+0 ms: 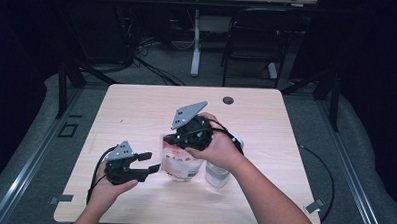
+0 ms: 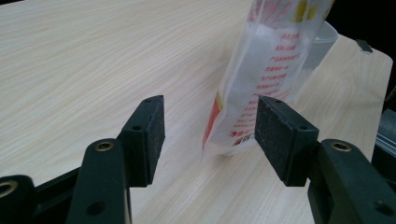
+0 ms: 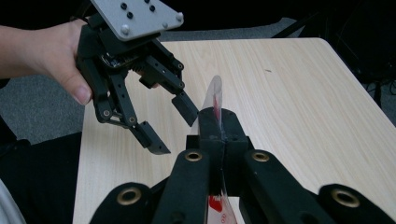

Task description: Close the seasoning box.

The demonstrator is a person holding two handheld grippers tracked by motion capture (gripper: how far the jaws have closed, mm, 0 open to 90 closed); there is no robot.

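A clear plastic bag (image 1: 182, 167) with red print and white contents stands upright on the wooden table (image 1: 136, 105). My right gripper (image 1: 181, 140) comes down from above and is shut on the bag's top edge (image 3: 214, 95), its jaws pressed together on the film (image 3: 218, 128). My left gripper (image 1: 153, 161) stays low at the bag's left side with its jaws wide open. In the left gripper view the bag (image 2: 271, 60) stands just beyond the open pads (image 2: 149, 135), untouched. The right gripper view shows the left gripper (image 3: 176, 134) open, close to the bag.
A white container (image 1: 217, 173) stands just right of the bag, under the right forearm. A cable hole (image 1: 228, 100) sits near the table's far edge. Beyond the table are a dark chair (image 1: 254, 39) and a desk leg (image 1: 196, 42).
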